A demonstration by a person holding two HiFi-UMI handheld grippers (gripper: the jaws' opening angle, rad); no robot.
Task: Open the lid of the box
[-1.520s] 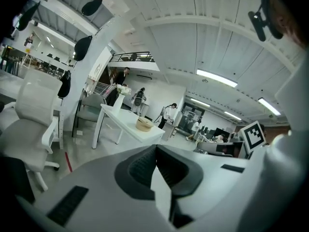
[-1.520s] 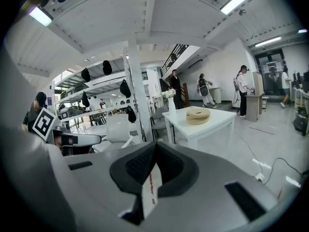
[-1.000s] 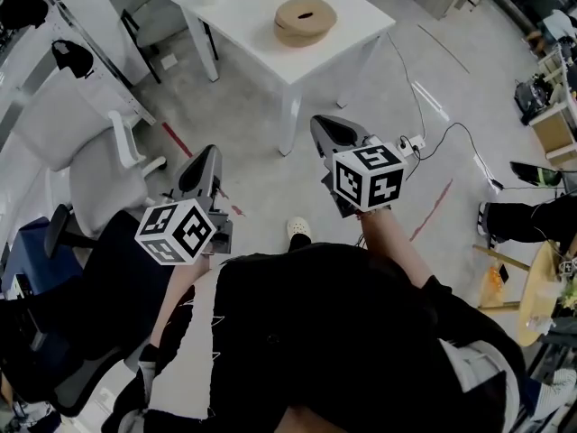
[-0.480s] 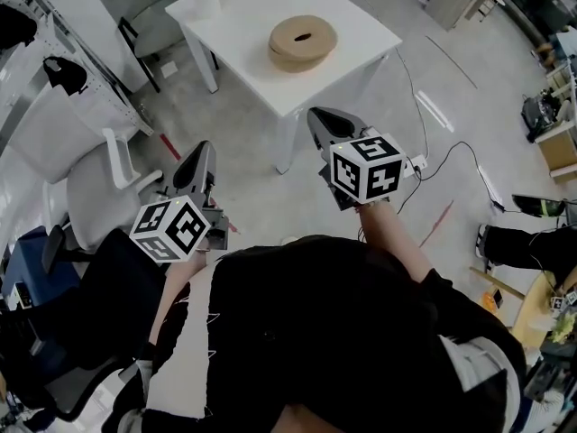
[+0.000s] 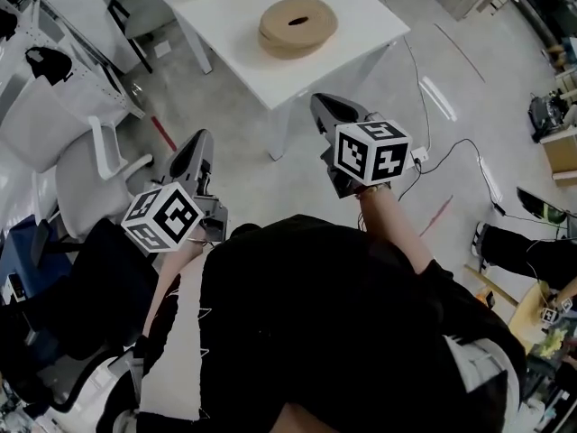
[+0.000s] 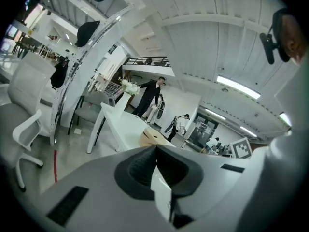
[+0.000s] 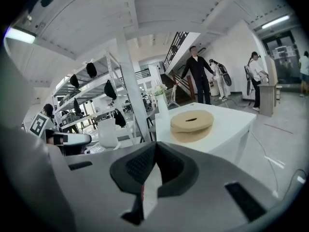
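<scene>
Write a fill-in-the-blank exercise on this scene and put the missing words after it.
The round tan box stands on the white ___.
The left gripper and the right gripper both have their jaws ___.
Between the jaws of each gripper there is ___.
Missing words: table; shut; nothing.

Your box (image 5: 297, 32) is round, flat and tan. Its lid (image 5: 315, 14) is on and closed, with a dark slot in the lid's middle. It sits level on the white table (image 5: 361, 12), ahead of you.
</scene>
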